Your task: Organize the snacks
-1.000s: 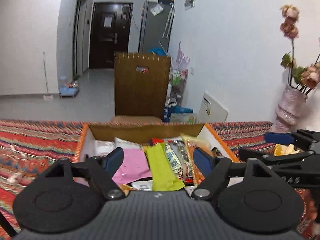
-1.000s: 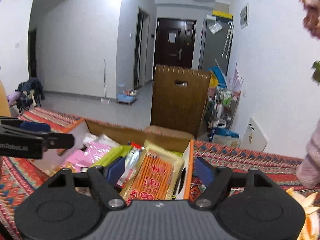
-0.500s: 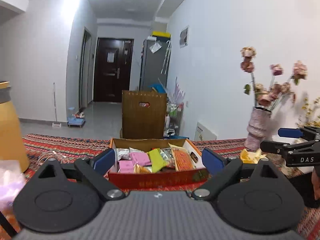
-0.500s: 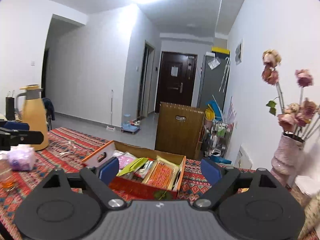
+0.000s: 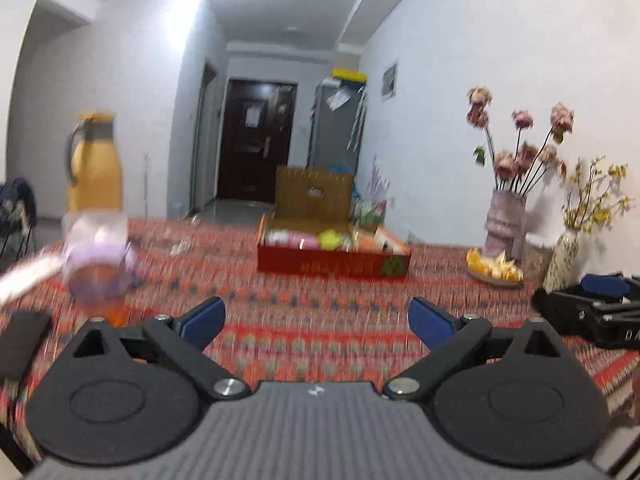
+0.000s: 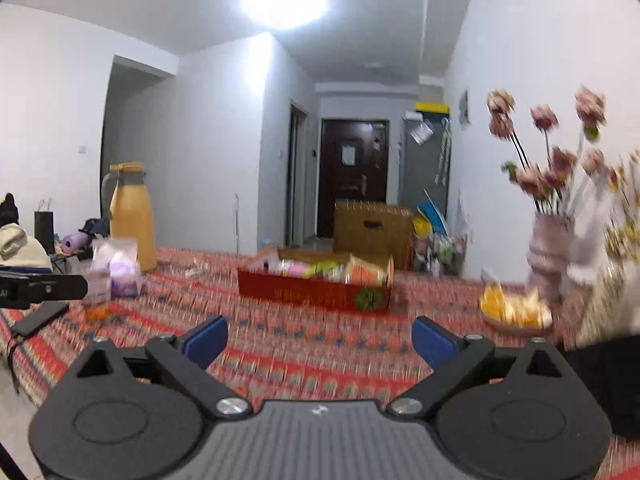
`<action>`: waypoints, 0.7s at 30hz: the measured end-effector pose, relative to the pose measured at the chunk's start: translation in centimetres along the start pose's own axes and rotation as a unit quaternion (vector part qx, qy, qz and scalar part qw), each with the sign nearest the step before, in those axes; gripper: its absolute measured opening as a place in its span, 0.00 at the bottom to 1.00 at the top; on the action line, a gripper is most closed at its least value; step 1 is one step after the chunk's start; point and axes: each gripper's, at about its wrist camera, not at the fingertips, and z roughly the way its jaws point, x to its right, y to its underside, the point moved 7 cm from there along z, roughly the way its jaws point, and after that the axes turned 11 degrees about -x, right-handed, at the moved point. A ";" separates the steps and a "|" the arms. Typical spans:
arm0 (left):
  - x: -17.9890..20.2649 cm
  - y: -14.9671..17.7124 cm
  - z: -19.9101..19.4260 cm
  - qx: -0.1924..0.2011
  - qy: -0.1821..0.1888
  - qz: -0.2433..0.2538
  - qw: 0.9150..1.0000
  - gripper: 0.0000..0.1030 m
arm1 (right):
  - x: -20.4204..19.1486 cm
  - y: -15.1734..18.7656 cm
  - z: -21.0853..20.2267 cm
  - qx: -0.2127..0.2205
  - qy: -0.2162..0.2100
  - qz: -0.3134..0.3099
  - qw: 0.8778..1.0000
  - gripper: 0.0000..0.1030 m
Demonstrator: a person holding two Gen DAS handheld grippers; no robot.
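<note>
- The left gripper (image 5: 316, 320) has its jaws spread wide with nothing between them; they have just been opening; below the gap lies only the patterned tablecloth (image 5: 312, 336).
- The right gripper (image 6: 320, 338) is also released, its blue pads far apart and empty; its jaws have just been opening too.
- The snack box (image 5: 334, 266), red on the front side, stands on the cloth well apart from both grippers, toward the far edge of the table; in the right wrist view the same box (image 6: 314, 292) sits a little left of the middle.
- Inside the box lie several packets: a pink packet (image 5: 298, 238), a yellow-green packet (image 5: 330, 239) and an orange packet (image 6: 366, 270); the pictures are blurred, so what is printed on them I cannot read.
- At the left of the table stands a yellow jug (image 6: 132, 220); before it is a clear cup (image 5: 96, 264) with something purple, maybe tissue or a bag, but the blur does not let me decide.
- At the right stands a vase with dried roses (image 5: 506, 222), and just beside it a plate of orange fruit pieces (image 5: 494, 266).
- A dark flat object, perhaps a phone (image 6: 40, 318), lies near the left edge of the cloth.
</note>
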 end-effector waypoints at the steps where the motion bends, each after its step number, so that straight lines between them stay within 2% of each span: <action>1: 0.0 1.0 -0.4 -0.003 -0.005 -0.008 1.000 0.97 | -0.5 1.3 -0.5 -0.002 0.000 0.014 1.000 0.96; 3: -0.1 3.4 -1.5 -0.003 -0.017 -0.016 1.000 0.97 | -1.5 3.7 -1.5 -0.002 -0.007 0.021 1.000 0.96; 5: 0.1 5.4 -2.0 -0.005 -0.030 -0.012 0.999 0.97 | -2.6 5.7 -2.4 0.003 0.008 0.018 1.000 0.96; 7: 0.8 6.8 -1.7 -0.032 -0.039 0.008 0.999 0.97 | -3.5 7.0 -2.6 -0.002 0.014 0.016 1.000 0.96; 9: 1.5 7.7 -2.0 -0.040 -0.038 0.028 0.998 0.97 | -4.7 7.9 -2.6 -0.013 -0.001 0.014 1.000 0.96; 13: 1.8 7.7 -2.8 -0.022 -0.046 0.035 0.998 0.97 | -5.6 8.2 -3.1 -0.009 -0.008 0.012 1.000 0.96; 21: 2.1 7.4 -2.9 -0.015 -0.046 0.041 0.998 0.97 | -5.0 8.1 -3.7 -0.005 -0.006 0.029 1.000 0.97</action>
